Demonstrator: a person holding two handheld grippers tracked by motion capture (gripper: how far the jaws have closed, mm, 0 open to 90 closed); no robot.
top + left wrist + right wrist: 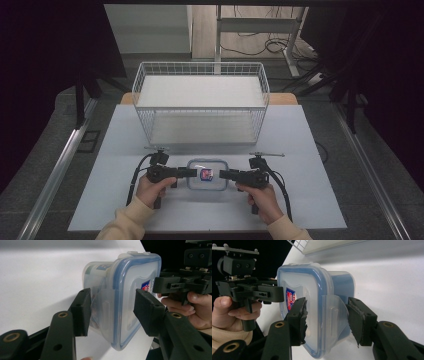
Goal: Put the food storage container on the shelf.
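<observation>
Near the front edge of the counter (300, 150), about midway between its left and right edges, a clear plastic food container (207, 174) with a blue-rimmed snap lid sits flat on the pale surface, with a small red and blue label on its lid. The left gripper (192, 172) comes at it from the left side and the right gripper (223, 174) from the right, each held level in a hand, the left hand (152, 189) and the right hand (262, 195) reaching in from the counter's front edge in cream sleeves. In the left gripper view the container (125, 302) stands between the two black jaws, which straddle the lid's side latch flap, one jaw against the container's underside and the other against the lid; whether the pads press on it here cannot be told for sure, though they sit about half parted and right at the plastic. In the right gripper view the jaws are closed on the container (317, 310) at its opposite latch flap, one pad on the lid beside the label and the other on the blue-tinted base, so this gripper holds the box at its edge. Behind the container, toward the far edge of the counter, stands a white wire basket (200, 100), well apart from both grippers.
</observation>
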